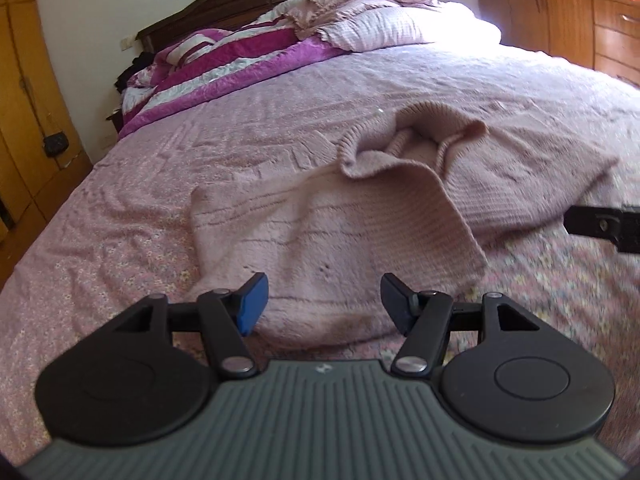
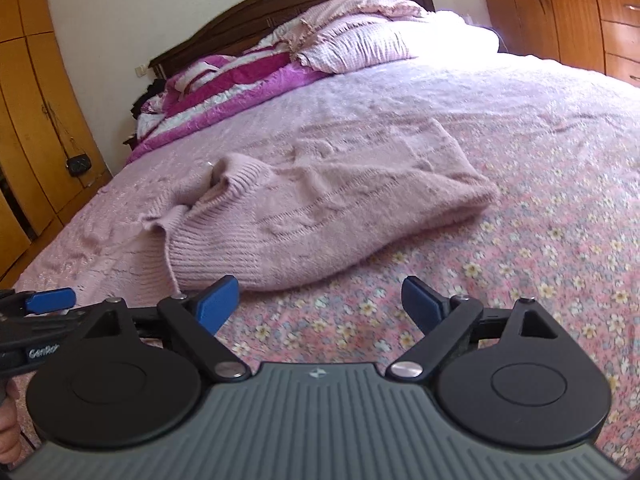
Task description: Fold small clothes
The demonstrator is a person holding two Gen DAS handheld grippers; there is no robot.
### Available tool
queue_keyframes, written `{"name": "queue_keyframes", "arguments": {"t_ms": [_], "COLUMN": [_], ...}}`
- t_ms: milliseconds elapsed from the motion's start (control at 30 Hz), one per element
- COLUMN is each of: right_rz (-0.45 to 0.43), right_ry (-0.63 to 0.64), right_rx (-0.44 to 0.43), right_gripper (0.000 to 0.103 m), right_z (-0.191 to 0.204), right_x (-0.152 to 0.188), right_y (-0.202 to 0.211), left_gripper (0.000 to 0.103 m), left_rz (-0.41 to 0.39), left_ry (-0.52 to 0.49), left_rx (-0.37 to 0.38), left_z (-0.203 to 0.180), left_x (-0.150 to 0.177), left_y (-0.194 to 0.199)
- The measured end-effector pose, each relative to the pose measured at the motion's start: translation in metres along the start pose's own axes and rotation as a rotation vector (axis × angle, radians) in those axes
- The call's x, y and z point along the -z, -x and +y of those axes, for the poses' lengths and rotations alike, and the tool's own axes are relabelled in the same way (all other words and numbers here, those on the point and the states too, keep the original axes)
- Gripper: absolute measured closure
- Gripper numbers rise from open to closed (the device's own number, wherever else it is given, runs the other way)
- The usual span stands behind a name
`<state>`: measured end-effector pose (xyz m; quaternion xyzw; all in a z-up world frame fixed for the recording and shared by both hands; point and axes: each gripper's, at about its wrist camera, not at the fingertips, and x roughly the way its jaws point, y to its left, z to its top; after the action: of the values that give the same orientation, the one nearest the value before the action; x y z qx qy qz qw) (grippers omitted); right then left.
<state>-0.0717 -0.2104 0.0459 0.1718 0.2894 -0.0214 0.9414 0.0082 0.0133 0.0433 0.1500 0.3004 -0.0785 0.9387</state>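
A pale pink knitted sweater (image 1: 360, 208) lies partly folded on the bed, its ribbed collar bunched up near the middle. In the right wrist view the same sweater (image 2: 328, 208) lies ahead and to the left. My left gripper (image 1: 324, 302) hovers open just over the sweater's near edge, nothing between its blue pads. My right gripper (image 2: 320, 304) stands wide open above the flowered sheet, just short of the sweater's ribbed hem, holding nothing. The left gripper's blue fingertip (image 2: 50, 300) shows at the left edge of the right wrist view.
The flowered pink bedsheet (image 2: 540, 264) covers the bed. Pillows and a magenta striped quilt (image 1: 248, 60) are heaped at the dark headboard. Wooden wardrobes (image 2: 28, 120) stand on the left, wooden drawers (image 1: 580, 28) on the right.
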Motion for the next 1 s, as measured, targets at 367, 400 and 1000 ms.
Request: {"name": "queue_keyframes", "arguments": {"t_ms": [367, 400, 1000], "right_rz": [0.01, 0.01, 0.011], "right_ry": [0.022, 0.027, 0.014], "right_rx": [0.015, 0.015, 0.014], "right_gripper": [0.01, 0.01, 0.01], "right_z": [0.0, 0.0, -0.002], "right_x": [0.009, 0.009, 0.008], "right_y": [-0.01, -0.011, -0.011], "left_gripper": [0.035, 0.035, 0.071], "left_rz": [-0.023, -0.027, -0.124], "left_ry": [-0.135, -0.142, -0.172], "left_rx": [0.058, 0.054, -0.006], "left_z": [-0.036, -0.039, -0.054], "left_x": [0.015, 0.016, 0.017], "left_y": [-0.003, -0.004, -0.019]}}
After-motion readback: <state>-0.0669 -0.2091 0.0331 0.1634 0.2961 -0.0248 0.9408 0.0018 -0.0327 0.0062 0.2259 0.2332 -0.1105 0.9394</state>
